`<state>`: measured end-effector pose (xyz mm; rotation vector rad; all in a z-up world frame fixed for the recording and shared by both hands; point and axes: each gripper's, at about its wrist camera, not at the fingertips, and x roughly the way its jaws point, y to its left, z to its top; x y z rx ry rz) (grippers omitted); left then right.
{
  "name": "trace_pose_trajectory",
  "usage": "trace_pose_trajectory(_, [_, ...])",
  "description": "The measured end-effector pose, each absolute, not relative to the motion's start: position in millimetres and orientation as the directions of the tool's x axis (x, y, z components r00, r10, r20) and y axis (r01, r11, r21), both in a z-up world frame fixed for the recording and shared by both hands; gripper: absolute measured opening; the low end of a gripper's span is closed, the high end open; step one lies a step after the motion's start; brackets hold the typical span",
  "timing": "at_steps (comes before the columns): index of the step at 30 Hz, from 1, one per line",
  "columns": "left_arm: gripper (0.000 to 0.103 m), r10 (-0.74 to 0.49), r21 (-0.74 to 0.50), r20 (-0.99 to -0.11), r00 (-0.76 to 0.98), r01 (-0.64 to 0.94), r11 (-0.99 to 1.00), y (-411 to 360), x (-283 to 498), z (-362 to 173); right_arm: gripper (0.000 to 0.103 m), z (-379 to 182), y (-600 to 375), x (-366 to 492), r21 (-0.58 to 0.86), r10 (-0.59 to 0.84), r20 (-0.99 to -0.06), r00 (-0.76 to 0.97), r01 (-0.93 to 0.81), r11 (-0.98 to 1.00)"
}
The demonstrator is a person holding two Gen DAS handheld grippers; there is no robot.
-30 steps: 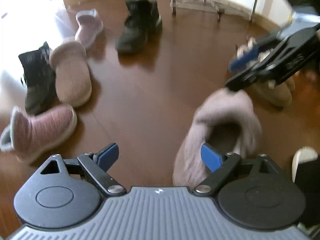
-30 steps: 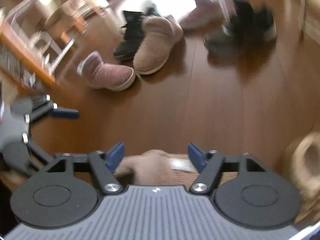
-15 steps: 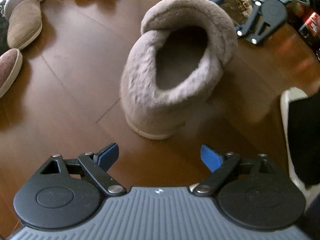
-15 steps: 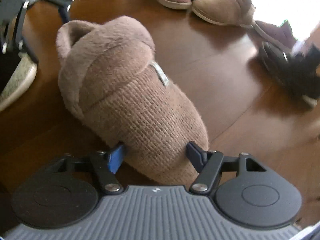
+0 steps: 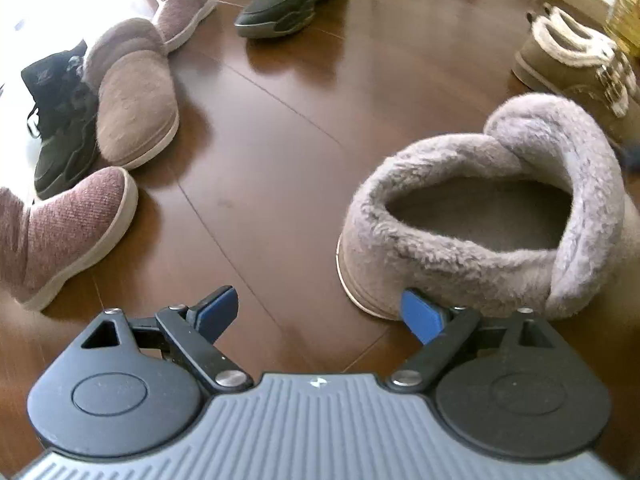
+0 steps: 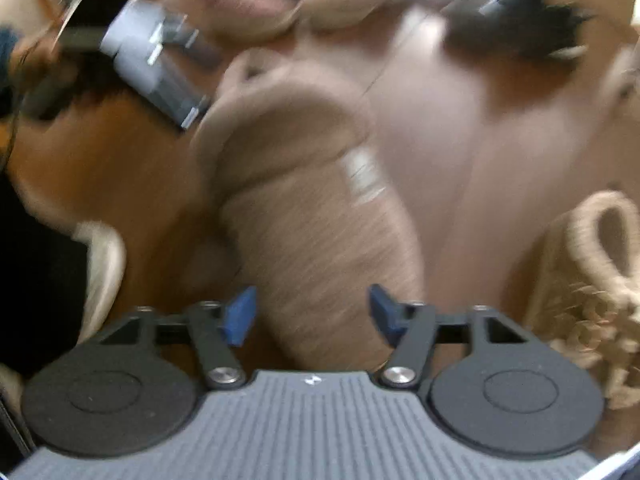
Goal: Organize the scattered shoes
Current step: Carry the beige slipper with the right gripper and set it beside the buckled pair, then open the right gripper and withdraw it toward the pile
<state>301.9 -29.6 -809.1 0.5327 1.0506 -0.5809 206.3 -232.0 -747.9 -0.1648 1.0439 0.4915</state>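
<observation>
Left gripper (image 5: 320,312) sits low over the brown wooden floor (image 5: 280,152), fingers spread wide, nothing between them; the right pad (image 5: 420,314) touches the heel of the grey fleece-lined slipper boot (image 5: 480,216) at 2 o'clock. Right gripper (image 6: 312,312) straddles that boot's knit toe (image 6: 320,248), fingers wide; blur hides any contact. Pink knit boot (image 5: 60,232) at 9 o'clock.

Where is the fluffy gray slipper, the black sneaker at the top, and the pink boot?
fluffy gray slipper (image 5: 460,248): left wrist view, on its furry collar.
black sneaker (image 5: 280,12): left wrist view, on its side near the toe.
pink boot (image 5: 76,224): left wrist view, on its knit toe.
</observation>
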Motion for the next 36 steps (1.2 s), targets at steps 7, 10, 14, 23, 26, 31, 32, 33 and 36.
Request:
trace_pose_trajectory(7, [0.090,-0.208,0.126,-0.906,0.368,0.705,0.698,-35.7,294.6,-814.3,0.096,-774.3,-196.9,218.6,0.014,0.341,-0.855,0.391,-0.640,0.768])
trace_pose_trajectory(10, [0.090,-0.220,0.128,-0.904,0.366,0.723,0.679,-37.9,300.4,-815.8,0.091,-788.6,-189.4,222.1,-0.014,0.299,-0.866,0.401,-0.617,0.786])
trace_pose_trajectory(14, [0.090,-0.243,0.150,-0.895,0.375,0.765,0.626,-55.7,313.2,-816.1,0.070,-785.8,-198.1,216.0,0.020,0.283,-0.861,0.423,-0.527,0.849])
trace_pose_trajectory(23, [0.090,-0.330,0.219,-0.850,0.410,0.846,0.486,-130.2,331.1,-810.0,0.068,-783.0,-235.3,207.6,0.022,0.077,-0.877,0.475,-0.119,0.993])
trace_pose_trajectory(26, [0.090,-0.387,0.129,-0.852,0.353,0.857,0.498,-132.4,326.5,-803.2,0.067,-782.1,-246.7,205.1,0.006,0.031,-0.879,0.475,-0.052,0.999])
trace_pose_trajectory(31, [0.090,-0.397,0.118,-0.854,0.338,0.867,0.484,-122.7,301.6,-797.6,0.067,-781.6,-256.1,197.0,-0.025,-0.024,-0.874,0.484,0.004,1.000])
trace_pose_trajectory(32, [0.090,-0.398,0.115,-0.854,0.335,0.867,0.484,-120.4,298.7,-796.8,0.067,-782.0,-257.5,195.6,-0.030,-0.035,-0.873,0.486,0.018,0.999])
trace_pose_trajectory(33, [0.090,-0.400,0.107,-0.855,0.330,0.867,0.488,-117.5,295.4,-794.9,0.067,-782.3,-259.2,195.2,-0.033,-0.047,-0.873,0.485,0.037,0.999])
trace_pose_trajectory(36, [0.090,-0.402,0.081,-0.860,0.316,0.861,0.503,-112.8,289.7,-790.4,0.067,-783.0,-265.3,198.3,-0.034,-0.073,-0.876,0.477,0.091,0.995])
